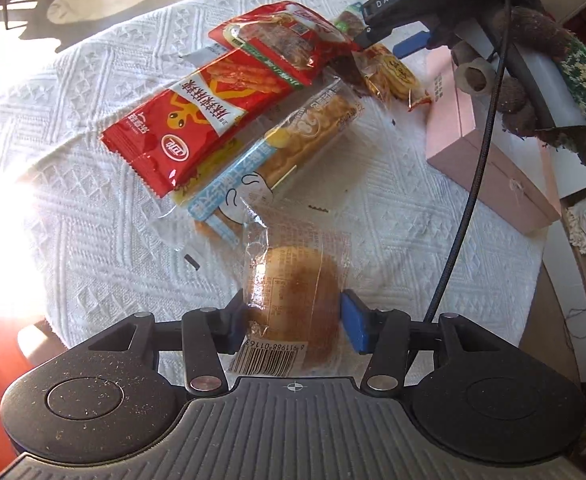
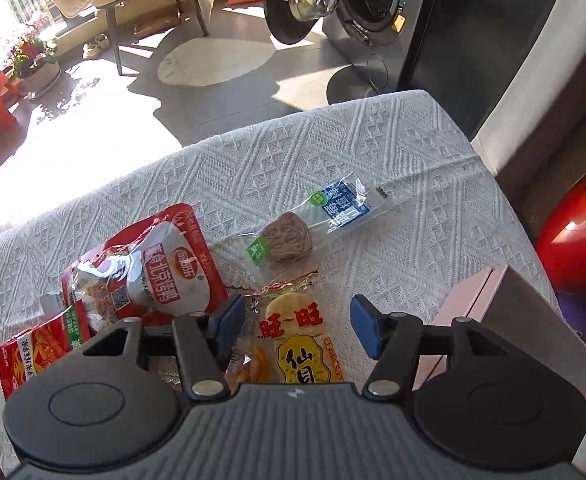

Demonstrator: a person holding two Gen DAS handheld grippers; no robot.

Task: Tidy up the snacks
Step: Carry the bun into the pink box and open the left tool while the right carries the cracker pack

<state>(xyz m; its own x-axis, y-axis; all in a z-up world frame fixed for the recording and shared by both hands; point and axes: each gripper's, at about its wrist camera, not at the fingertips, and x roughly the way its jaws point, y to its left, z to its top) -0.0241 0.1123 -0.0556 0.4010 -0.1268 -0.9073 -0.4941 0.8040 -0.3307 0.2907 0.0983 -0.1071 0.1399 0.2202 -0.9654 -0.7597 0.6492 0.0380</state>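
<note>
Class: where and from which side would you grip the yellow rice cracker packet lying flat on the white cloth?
Probably across the yellow rice cracker packet's narrow width at its middle, from above: it lies flat between the right gripper's open blue pads, long sides toward them.

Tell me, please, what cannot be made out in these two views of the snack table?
- Pink box: its inside, both views; only outer walls show, and the right wrist view's edge cuts it off.
- Rice cracker pack: its lower end, right wrist view, hidden behind the right claw body.
- Bun in the left claw: label print too small.
- Cloth's left side, left wrist view: washed out by sunlight.
</note>
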